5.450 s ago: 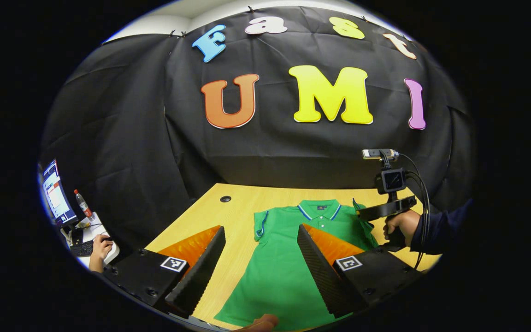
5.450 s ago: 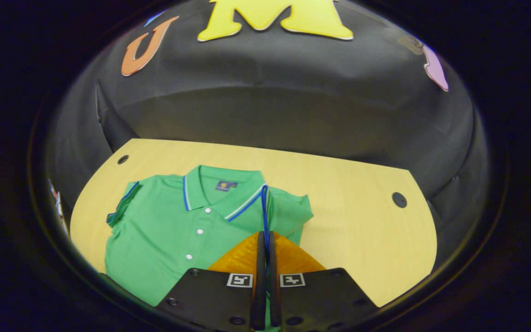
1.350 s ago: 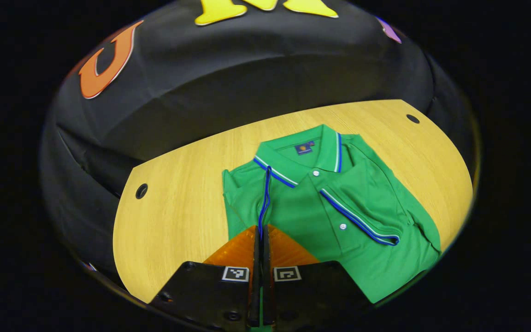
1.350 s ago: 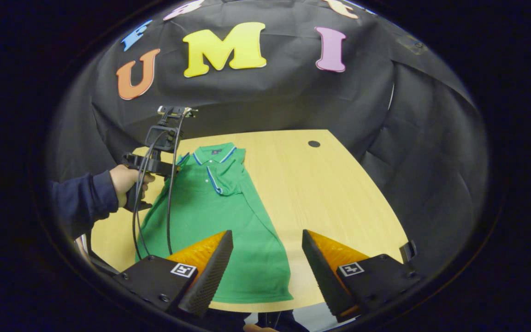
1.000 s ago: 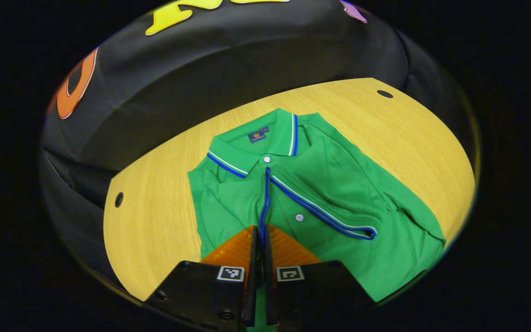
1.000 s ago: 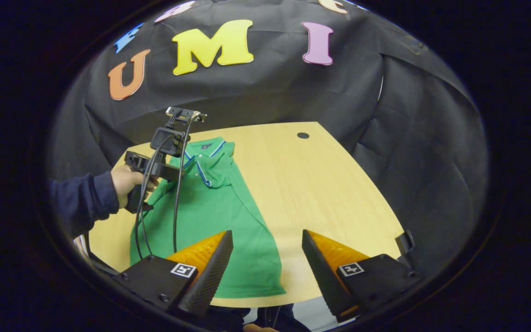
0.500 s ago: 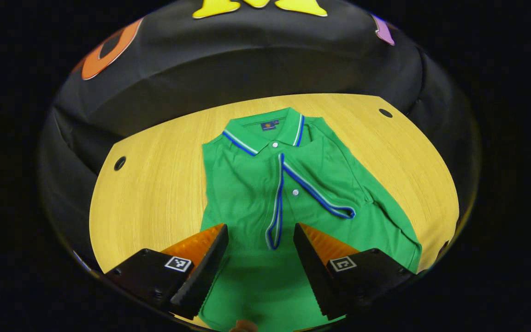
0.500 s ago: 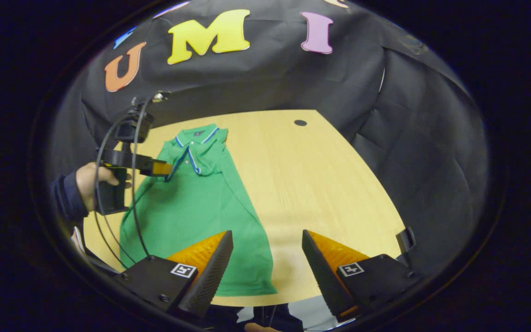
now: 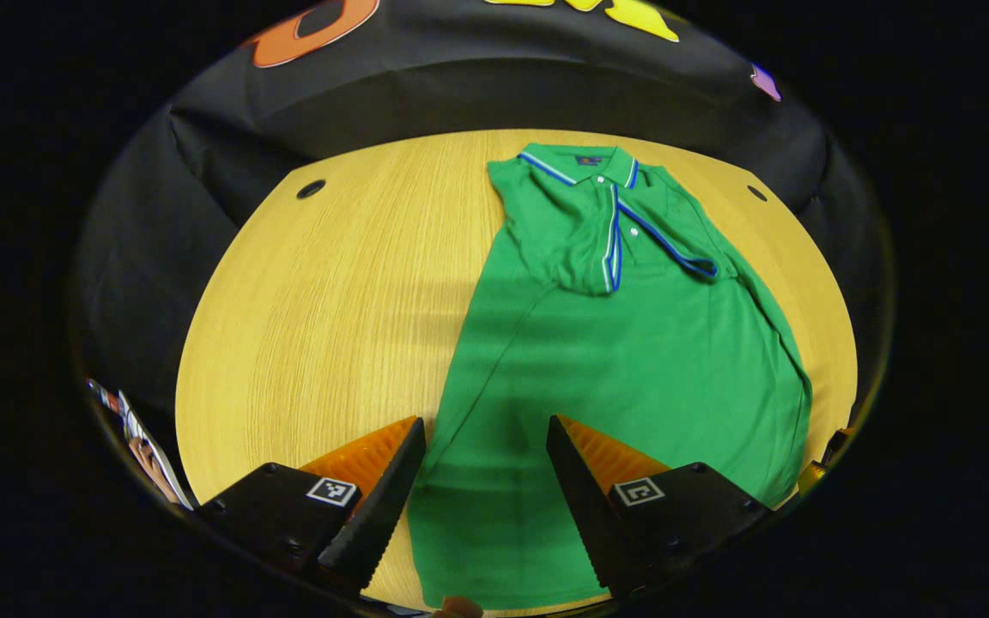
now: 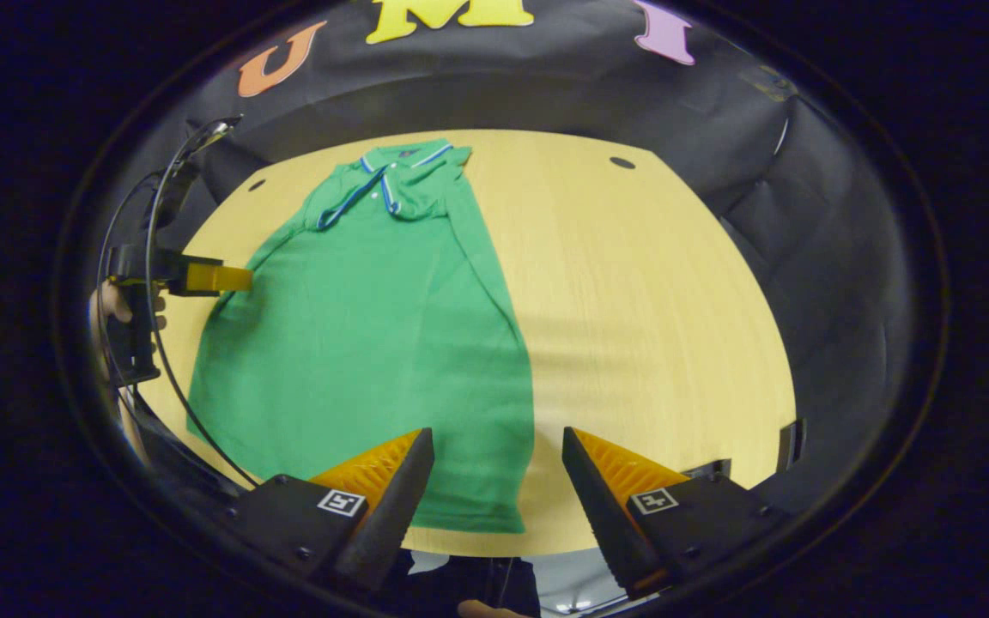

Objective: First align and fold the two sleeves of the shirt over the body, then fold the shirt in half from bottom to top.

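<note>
Green knit polo shirt (image 9: 623, 360), sleeves folded, looks limp and light; both open tongs (image 9: 486, 481) (image 10: 494, 489) should pinch hem corners.

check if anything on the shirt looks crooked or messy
The two folded sleeves are uneven: the left sleeve has its striped cuff running straight down the chest, while the right sleeve slants diagonally. The shirt otherwise lies flat.

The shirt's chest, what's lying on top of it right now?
Both sleeves lie folded over the shirt, their striped cuffs meeting below the collar. They cover most of the button placket; two buttons still show.
</note>
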Demonstrator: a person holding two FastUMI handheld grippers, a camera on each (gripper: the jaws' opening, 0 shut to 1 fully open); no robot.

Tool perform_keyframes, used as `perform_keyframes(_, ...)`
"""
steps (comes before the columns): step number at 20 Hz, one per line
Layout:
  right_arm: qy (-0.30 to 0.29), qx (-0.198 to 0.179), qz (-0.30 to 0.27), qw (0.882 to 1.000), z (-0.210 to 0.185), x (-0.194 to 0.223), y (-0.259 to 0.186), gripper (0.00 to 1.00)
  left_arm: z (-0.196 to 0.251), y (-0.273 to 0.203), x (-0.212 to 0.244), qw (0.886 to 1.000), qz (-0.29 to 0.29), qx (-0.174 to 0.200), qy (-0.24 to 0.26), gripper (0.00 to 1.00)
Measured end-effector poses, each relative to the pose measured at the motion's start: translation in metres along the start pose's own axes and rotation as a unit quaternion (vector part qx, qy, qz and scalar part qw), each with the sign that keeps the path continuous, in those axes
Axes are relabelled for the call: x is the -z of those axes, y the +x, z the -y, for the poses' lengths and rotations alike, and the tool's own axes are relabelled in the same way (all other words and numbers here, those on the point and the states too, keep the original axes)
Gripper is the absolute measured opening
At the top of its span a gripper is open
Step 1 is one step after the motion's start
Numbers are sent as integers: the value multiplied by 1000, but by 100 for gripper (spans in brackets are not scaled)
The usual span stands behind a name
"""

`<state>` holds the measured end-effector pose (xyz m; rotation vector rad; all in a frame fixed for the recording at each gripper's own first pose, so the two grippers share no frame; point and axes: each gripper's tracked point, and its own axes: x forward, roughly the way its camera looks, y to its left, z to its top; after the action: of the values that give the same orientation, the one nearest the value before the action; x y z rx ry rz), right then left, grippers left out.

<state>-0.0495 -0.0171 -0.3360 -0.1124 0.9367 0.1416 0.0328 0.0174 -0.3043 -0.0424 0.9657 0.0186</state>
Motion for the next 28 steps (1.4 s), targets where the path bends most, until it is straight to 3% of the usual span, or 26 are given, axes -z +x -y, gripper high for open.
perform_keyframes(2, 3, -2, -24, 1000, 0, 14, 8, 93, -11, -8, 33, 1000, -25, -4, -4, 93)
perform_keyframes(6, 13, 2, -59, 998, 4, 30, 20, 96, -22, -31, 95, 995, -91, -1, -32, 93)
perform_keyframes(11, 15, 2, -87, 996, 5, 43, 24, 96, -26, -52, 140, 987, -149, 2, -55, 93)
perform_keyframes(14, 17, 4, -110, 994, 5, 44, 23, 95, -17, -59, 159, 980, -188, 25, -61, 93)
perform_keyframes(22, 4, 5, -191, 982, 4, 42, 27, 96, -2, -58, 144, 967, -249, 41, -29, 93)
perform_keyframes(25, 18, 9, -214, 977, 2, 43, 28, 96, 8, -60, 131, 967, -248, 39, -31, 93)
perform_keyframes(28, 16, 7, -230, 973, -3, 42, 28, 81, 21, -62, 116, 966, -253, 42, -28, 92)
